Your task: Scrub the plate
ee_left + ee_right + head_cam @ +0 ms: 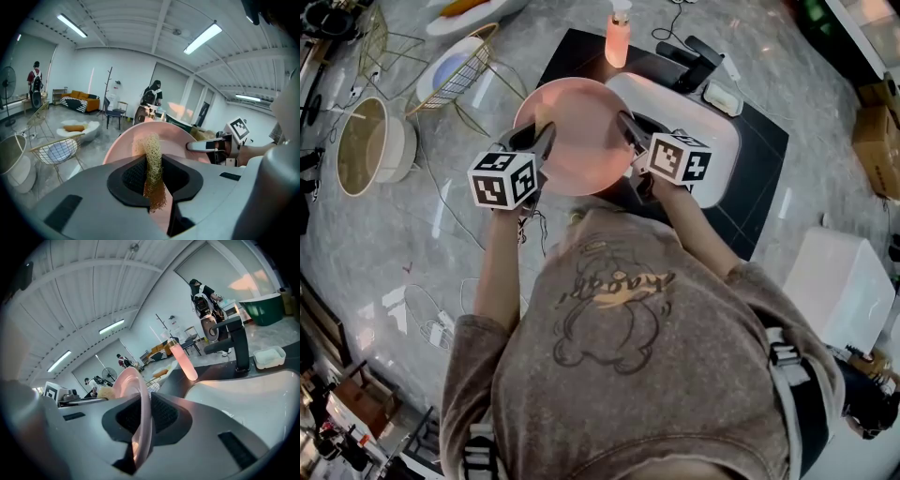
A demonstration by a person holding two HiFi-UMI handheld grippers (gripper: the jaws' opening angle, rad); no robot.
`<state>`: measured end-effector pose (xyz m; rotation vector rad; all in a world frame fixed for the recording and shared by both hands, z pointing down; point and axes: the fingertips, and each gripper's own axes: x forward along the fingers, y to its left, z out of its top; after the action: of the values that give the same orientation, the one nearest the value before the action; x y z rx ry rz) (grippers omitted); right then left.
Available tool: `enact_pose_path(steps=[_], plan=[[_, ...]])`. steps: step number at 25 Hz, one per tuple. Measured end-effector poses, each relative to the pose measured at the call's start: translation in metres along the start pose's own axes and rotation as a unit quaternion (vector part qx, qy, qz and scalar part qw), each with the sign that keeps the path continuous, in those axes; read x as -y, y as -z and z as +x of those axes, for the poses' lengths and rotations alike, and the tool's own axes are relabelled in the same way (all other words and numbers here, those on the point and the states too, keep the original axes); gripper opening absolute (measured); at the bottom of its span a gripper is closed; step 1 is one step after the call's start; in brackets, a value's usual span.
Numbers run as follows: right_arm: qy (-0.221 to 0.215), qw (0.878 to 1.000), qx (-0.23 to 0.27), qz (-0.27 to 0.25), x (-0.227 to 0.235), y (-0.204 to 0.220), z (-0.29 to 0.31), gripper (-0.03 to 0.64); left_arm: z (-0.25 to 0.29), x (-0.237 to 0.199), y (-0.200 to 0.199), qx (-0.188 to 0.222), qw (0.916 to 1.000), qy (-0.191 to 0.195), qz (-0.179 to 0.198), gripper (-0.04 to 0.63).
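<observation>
My right gripper (140, 425) has its fingers clamped on the plate (581, 131) rim. My left gripper (153, 176) pinches the scrubber (152, 154), with the plate face just beyond its fingers. I judge the scrubbing barely begun.

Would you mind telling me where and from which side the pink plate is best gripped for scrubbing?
Grip the pink plate by its thin rim on the right edge, coming in edge-on from the right, as the right claw does now. The rim fits between the jaws, and the broad face is left open to the mesh scrubber in the left claw.
</observation>
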<state>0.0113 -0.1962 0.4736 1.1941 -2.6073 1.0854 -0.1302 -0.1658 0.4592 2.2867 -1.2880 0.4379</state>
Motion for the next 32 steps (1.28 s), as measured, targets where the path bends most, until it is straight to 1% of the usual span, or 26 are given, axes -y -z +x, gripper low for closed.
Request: enact_pose_path(steps=[5,12,15,19,23,27,32], plan=[[0.018,1.000,-0.018,0.015,0.023,0.011,0.021,0.037,-0.011,-0.002,0.002,0.014,0.9997,-0.018,-0.008,0.077],[0.041,0.995,-0.041,0.078,0.054,0.030,0.063,0.040,-0.032,0.001,0.010,0.019,0.9986,-0.044,-0.023,0.077],[0.048,0.993,-0.058,0.088,0.068,0.043,0.089,0.040,-0.039,-0.003,0.017,0.021,0.9977,-0.057,-0.030,0.075],[0.065,0.990,-0.079,0.100,0.080,0.058,0.110,0.040,-0.057,-0.010,0.018,0.026,0.9961,-0.073,-0.041,0.077],[0.071,0.986,-0.083,0.126,0.085,0.067,0.127,0.040,-0.073,-0.019,0.025,0.026,0.9939,-0.091,-0.057,0.075],[0.082,0.985,-0.074,0.136,0.093,0.075,0.139,0.035,-0.079,-0.023,0.032,0.025,0.9923,-0.101,-0.068,0.075],[0.102,0.984,-0.077,0.122,0.099,0.086,0.147,0.026,-0.081,-0.031,0.034,0.030,0.9918,-0.100,-0.073,0.077]])
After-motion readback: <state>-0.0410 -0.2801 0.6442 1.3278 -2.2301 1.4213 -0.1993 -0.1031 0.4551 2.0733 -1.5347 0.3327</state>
